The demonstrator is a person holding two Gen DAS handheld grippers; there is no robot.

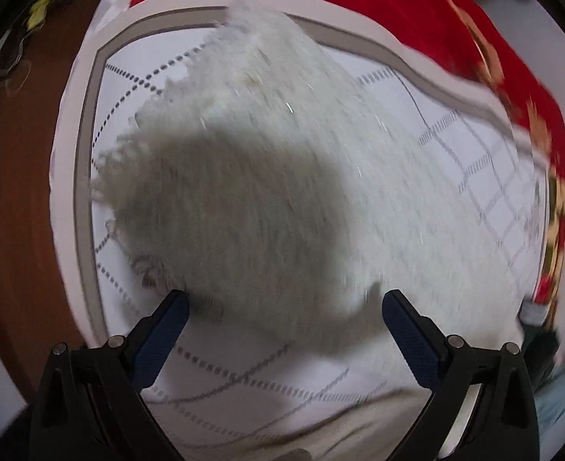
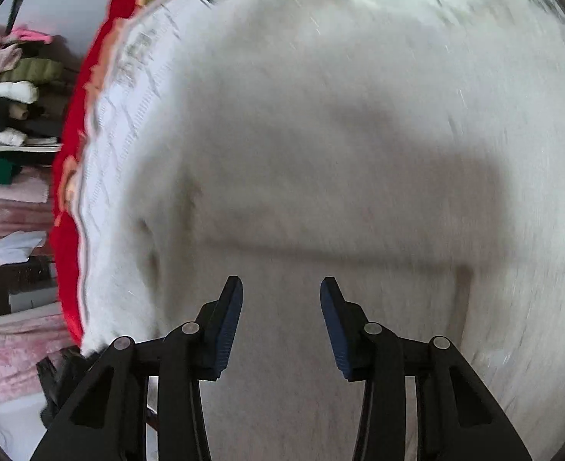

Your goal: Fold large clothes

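**Open jaws over a fluffy sweater: where the fold could slip**

The white quilted bedspread [image 1: 455, 146] with its grey stitched diamonds carries the work, and a red patterned blanket [image 1: 321, 4] lies beyond it along the far edge. If the fold is dragged rather than lifted, the quilt could bunch under the garment and spoil the flat base.

The white fuzzy sweater [image 2: 321, 96] lies spread on that bedspread and fills most of the right wrist view; in the left wrist view its shaggy edge [image 1: 244, 153] sits near the grey border of the quilt. The pile is long and slippery-looking, so I judge a shallow pinch would catch only fibres and let the fabric slide out mid-fold. A ridge crosses the sweater just ahead of the right fingers, seemingly a layer already doubled; gripping only the top layer there would pull the fold apart.

Both views are smeared, so a hasty descent could land off the hem.

The left gripper [image 1: 284, 301] points down with its jaws spread wide, nothing between the blue pads [image 1: 159, 338]. The right gripper [image 2: 281, 288] hangs over the sweater with jaws partly apart and also empty.

A stack of folded clothes [image 2: 10, 115] sits well apart at the side, out of harm.
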